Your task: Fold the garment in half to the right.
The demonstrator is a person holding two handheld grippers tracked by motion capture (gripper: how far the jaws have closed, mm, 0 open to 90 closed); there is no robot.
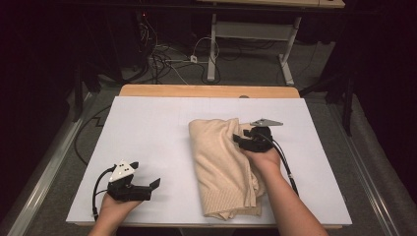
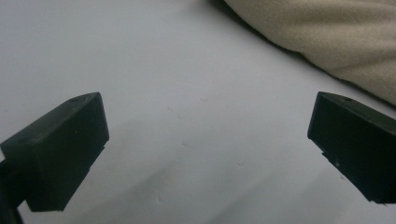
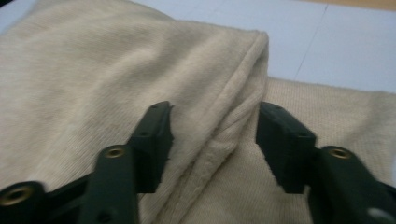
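Beige cloth (image 1: 221, 167) lies folded on white sheet (image 1: 147, 128), right of centre, running from mid-table to the near edge. R gripper (image 1: 239, 137) sits over cloth's upper right part; in the right gripper view its jaws stand apart w/ a folded hem edge (image 3: 233, 121) between them, pads not pressing on it. L gripper (image 1: 156, 184) rests at near-left of sheet, well apart from cloth, jaws wide open, nothing between.

High view looks down over the table (image 1: 147, 128); claw views sit close, sharing the cloth (image 1: 221, 162) at its 3 o'clock.
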